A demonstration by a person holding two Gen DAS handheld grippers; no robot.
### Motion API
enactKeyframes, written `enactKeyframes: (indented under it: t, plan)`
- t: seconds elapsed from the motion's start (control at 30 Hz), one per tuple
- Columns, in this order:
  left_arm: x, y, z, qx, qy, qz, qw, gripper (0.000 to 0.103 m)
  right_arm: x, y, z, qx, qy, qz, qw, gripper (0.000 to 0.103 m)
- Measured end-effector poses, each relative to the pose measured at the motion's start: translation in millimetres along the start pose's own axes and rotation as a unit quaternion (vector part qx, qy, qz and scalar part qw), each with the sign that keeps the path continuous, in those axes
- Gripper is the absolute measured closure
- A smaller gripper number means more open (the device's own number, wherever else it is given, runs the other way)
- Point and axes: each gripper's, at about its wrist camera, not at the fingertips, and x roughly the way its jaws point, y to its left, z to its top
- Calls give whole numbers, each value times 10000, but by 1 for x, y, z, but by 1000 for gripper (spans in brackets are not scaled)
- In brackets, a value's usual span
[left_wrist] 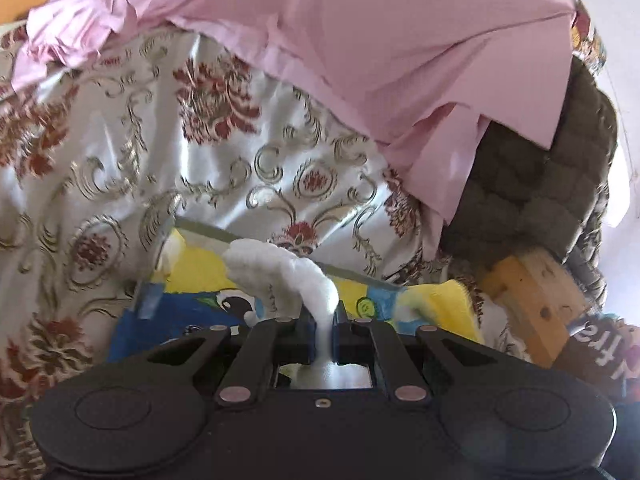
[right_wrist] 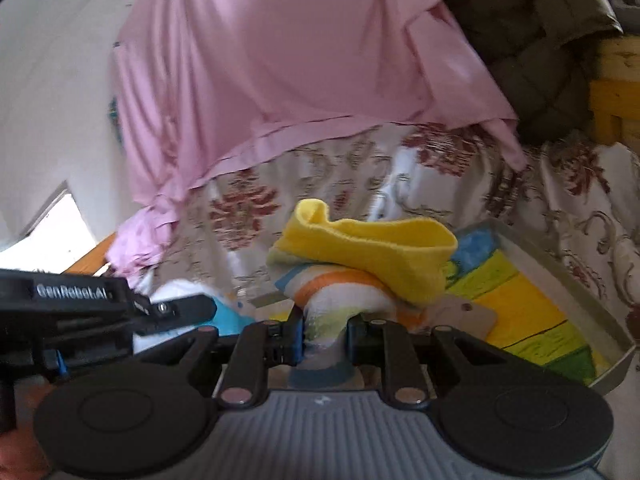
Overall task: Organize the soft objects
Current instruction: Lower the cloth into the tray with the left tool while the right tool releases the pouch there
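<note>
Left claw (left_wrist: pixel 323 330) pinching white sock (left_wrist: pixel 280 268); right claw (right_wrist: pixel 324 332) pinching striped sock (right_wrist: pixel 340 300), over tray (right_wrist: pixel 580 292)

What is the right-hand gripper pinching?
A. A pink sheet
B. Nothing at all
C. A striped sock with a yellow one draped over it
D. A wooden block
C: the right gripper is closed on a striped sock, with a yellow sock lying over it.
</note>
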Motion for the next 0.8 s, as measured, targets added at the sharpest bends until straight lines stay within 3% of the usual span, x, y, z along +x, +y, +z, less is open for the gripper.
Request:
enactKeyframes:
  t: [0.1,0.4,0.6,0.8]
  plan:
    - [19,3,-8,111,214,276,9993,96,10,-1,-2,-4,183,-255,9995,75]
    - [21,32,-20,115,507,732,9960,91,15,6,-9,-66,416,-233,9988,48]
    - [6,29,-25,325,499,964,9936,74,0,10,-4,-64,341,-268,9990,28]
    - [-33,15,-22,618,59,1120,9918,56,-35,24,10,-238,45,-272,9993,15]
